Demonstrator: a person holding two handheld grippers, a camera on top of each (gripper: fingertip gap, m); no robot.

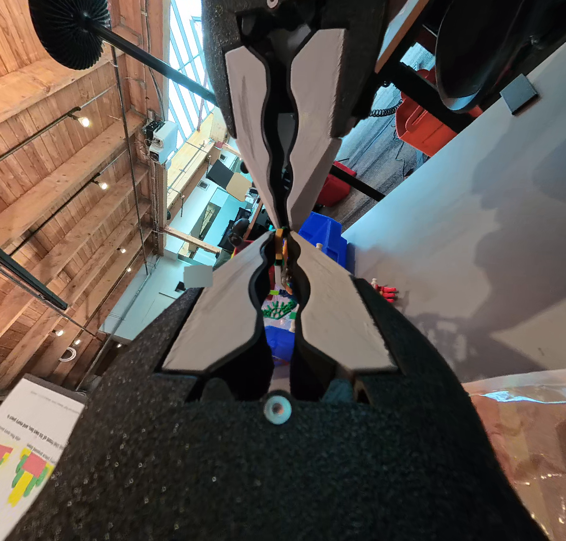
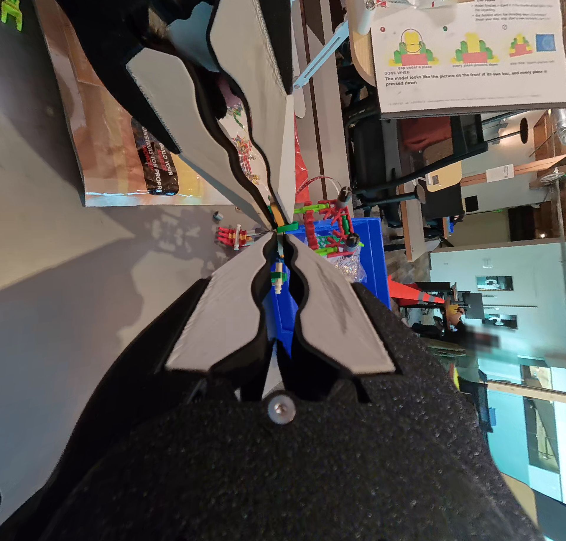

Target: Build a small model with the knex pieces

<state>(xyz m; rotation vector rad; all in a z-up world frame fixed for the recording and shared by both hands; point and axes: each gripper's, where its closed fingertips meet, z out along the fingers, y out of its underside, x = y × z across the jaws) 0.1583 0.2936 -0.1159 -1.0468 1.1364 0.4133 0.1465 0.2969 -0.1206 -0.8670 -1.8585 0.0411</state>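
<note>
- Orange rod piece (image 1: 279,244), thin hard plastic, sits pinched where both grippers meet tip to tip, just above the blue bin (image 2: 372,250).
- Left gripper (image 1: 283,235) and right gripper (image 2: 277,235) are each closed on it from opposite ends, along its long axis.
- Red-and-green rod model (image 2: 330,229) stands beside the bin.

Left claw (image 1: 283,235) and right claw (image 2: 277,232) tip to tip — both nearly closed, pinching.

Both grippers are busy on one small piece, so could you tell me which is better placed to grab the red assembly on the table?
Probably the right gripper: the red assembly lies level with its tips, but back beside the left gripper's finger.
</note>
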